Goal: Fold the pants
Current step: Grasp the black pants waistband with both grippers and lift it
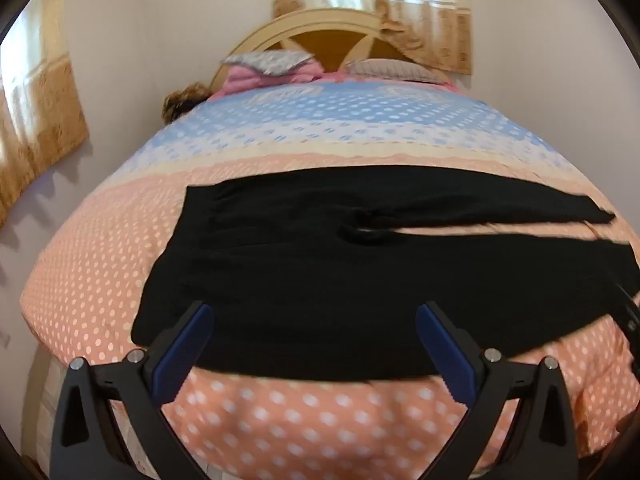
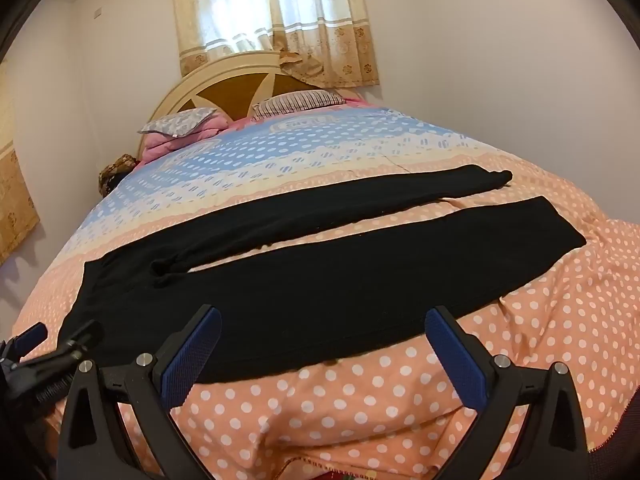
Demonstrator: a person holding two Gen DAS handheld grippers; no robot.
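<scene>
My left gripper (image 1: 314,314) and right gripper (image 2: 324,320) both gape empty over the near edge of the pants (image 2: 280,280); these lie flat on the bedspread (image 2: 360,400), legs toward two o'clock; folding hasn't begun, I judge; next, pinch that near edge.

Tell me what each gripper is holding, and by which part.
Nothing is held. The left gripper and right gripper both hang open above the flat black fabric pants.

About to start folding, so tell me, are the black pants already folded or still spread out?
Spread out. The black pants lie flat on the dotted bedspread, both legs extended side by side with a gap between them, no layer doubled over.
</scene>
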